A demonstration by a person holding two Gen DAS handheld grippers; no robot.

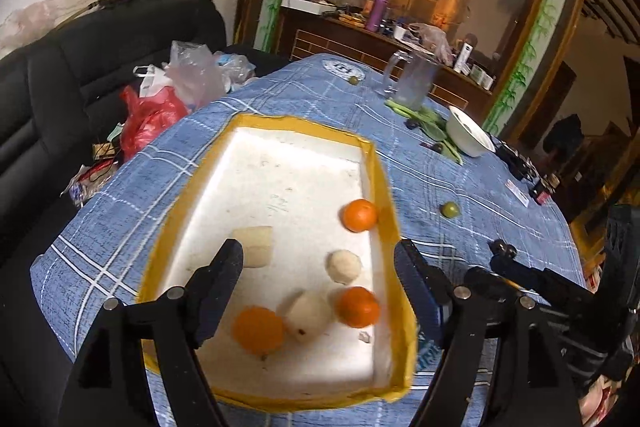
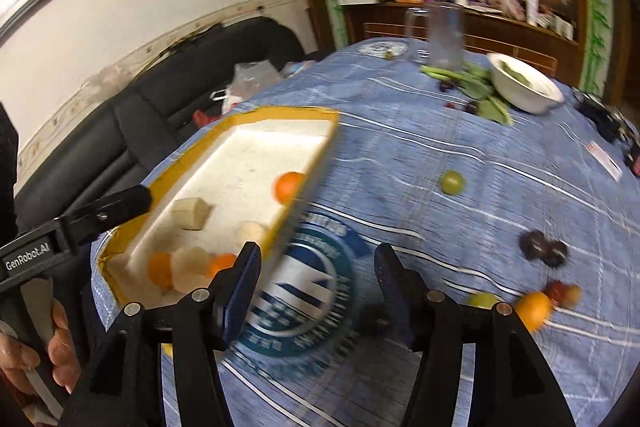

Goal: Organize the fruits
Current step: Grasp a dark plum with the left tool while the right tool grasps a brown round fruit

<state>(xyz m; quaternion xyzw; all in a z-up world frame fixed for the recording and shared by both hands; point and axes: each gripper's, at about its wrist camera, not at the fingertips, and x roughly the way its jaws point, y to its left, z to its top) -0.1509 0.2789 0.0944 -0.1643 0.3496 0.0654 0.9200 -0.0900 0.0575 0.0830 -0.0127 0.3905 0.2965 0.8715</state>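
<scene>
— The left gripper (image 1: 318, 269): how does it sit?

— Tilted downward over the near end of the foam tray (image 1: 256, 131), jaws spread, nothing pinched between them. In the right wrist view a hand (image 2: 38, 351) wraps its handle at the lower left.

— And what lies under it?

— Between the spread fingers, an orange (image 1: 258, 330) beside the left finger, a pale round fruit (image 1: 309, 311) touching it, and a second orange (image 1: 358, 307) on that fruit's other side. Just ahead is a smaller pale fruit (image 1: 345, 266); further ahead, against the tray's right wall, a third orange (image 1: 359, 215). A pale cut block (image 1: 255, 246) sits beyond the left fingertip.

— Which way does the tray run?

— Its long axis runs away from the gripper, roughly along the line of the fingers.

— The right gripper (image 2: 316, 273)?

— Also angled down, released, over the bare blue cloth of the desk (image 2: 420, 163), with the tray off to its left.

— Loose fruit near it?

— A green fruit (image 2: 452, 182) ahead and to the right, dark ones (image 2: 543, 247) further right, and an orange-yellow fruit (image 2: 533, 310) just beside its right finger.
</scene>
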